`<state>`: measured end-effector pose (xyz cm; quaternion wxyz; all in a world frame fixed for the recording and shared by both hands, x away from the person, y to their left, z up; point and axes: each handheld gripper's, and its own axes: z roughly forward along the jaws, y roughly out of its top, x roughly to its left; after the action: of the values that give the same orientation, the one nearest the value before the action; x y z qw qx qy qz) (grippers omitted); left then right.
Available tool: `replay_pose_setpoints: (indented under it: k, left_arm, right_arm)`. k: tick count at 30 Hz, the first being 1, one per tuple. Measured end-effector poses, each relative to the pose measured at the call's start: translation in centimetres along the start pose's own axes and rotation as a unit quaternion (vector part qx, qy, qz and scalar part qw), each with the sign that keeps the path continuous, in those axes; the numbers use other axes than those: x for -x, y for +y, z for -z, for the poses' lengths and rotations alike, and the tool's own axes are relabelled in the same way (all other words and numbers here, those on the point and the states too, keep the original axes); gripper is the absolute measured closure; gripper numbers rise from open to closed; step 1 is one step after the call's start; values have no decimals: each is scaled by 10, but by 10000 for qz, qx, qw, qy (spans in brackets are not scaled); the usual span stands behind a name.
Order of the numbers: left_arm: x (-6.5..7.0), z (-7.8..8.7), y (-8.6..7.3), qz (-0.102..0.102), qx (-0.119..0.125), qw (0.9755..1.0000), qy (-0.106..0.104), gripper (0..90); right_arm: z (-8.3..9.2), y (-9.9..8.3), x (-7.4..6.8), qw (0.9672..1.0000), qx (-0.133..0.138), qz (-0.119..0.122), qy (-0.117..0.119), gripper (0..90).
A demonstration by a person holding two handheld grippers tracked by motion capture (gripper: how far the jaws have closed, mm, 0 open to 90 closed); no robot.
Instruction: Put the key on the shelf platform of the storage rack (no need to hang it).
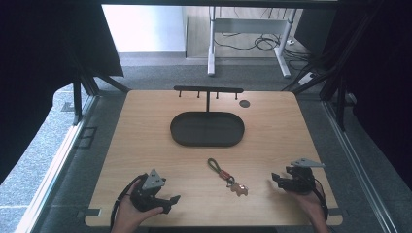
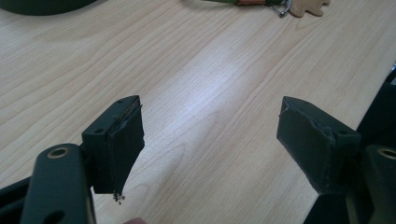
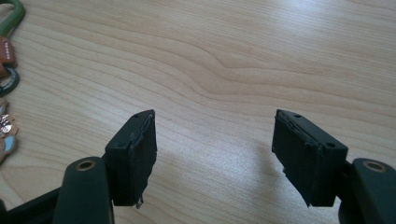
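The left gripper (image 1: 167, 201) is held just above the near left part of the wooden bench (image 1: 145, 141), its jaws spread wide with nothing between them; only bare wood is seen in the gap in the left gripper view. The right gripper (image 1: 277, 180) is held at the near right, likewise wide open and empty, over bare wood. A keychain (image 1: 227, 176) with a green loop, a brown leather strap and a pale tag lies flat on the bench between the two grippers, well apart from both and somewhat nearer the right one. Farther back, a dark oval tray (image 1: 207, 129) with a hook rack (image 1: 208, 90) behind it is seen.
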<state>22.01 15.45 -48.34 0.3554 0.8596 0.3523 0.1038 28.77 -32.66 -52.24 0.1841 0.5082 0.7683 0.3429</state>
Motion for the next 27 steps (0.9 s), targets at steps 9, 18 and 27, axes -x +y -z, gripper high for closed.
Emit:
replay_pose_setpoints:
  k: [9,18,27]
  left_arm:
    - [1,-3,0,-4,8,10000,-22,236]
    - [0,0,0,27,38,10000,31,235]
    - [-5,3,0,117,56,9999,21,235]
  right_arm:
    - [5,3,-4,9995,-21,303,52,353]
    - [15,7,-9,9985,-80,427,332,370]
    - [26,18,-17,9969,-176,494,582,406]
